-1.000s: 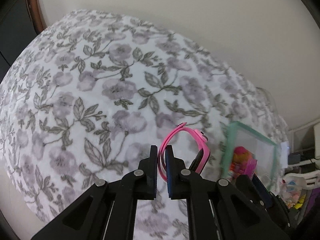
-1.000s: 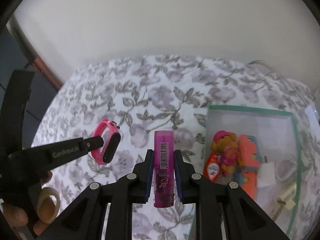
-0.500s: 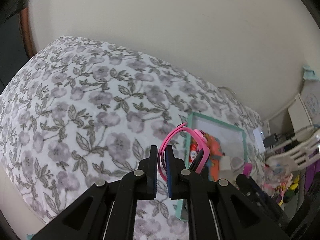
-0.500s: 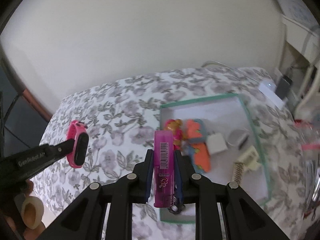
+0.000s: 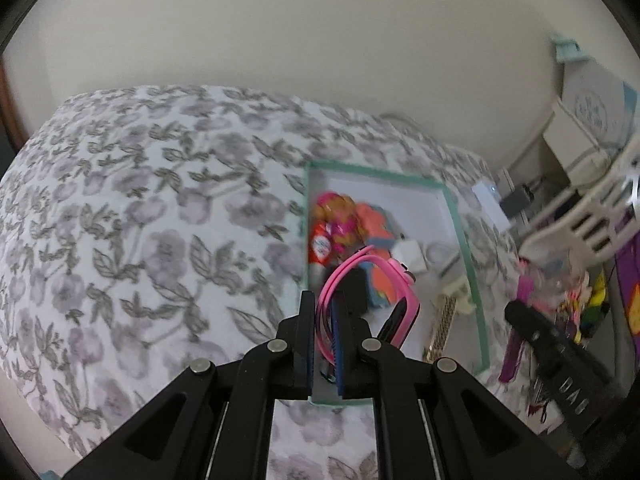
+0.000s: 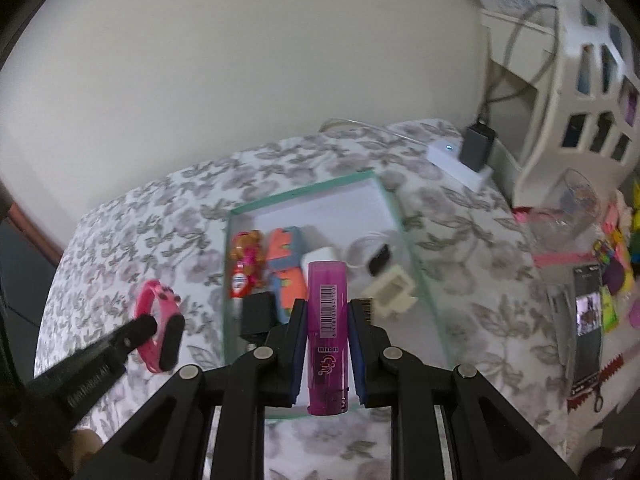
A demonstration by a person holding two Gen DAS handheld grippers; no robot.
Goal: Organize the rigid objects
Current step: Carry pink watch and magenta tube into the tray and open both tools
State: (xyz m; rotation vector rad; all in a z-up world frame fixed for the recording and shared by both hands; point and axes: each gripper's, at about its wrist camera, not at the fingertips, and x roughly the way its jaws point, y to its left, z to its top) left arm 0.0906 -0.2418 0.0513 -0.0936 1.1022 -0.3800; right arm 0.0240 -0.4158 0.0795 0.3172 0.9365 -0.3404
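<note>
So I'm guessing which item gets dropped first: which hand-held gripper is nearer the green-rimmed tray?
Right. The right hand-held gripper holds the purple tube over the tray; the left hand-held gripper hangs outside its left rim.

Both grippers were matte black plastic. The left gripper (image 5: 324, 336) had 2 flat fingers lined with blue pads (image 5: 336, 344) and silver round screws (image 5: 277, 345) at the linkage joints. The right gripper (image 6: 327, 344) matched it, with blue pads (image 6: 357, 352), silver screws (image 6: 392, 353) and open triangular cut-outs in its arms.
</note>
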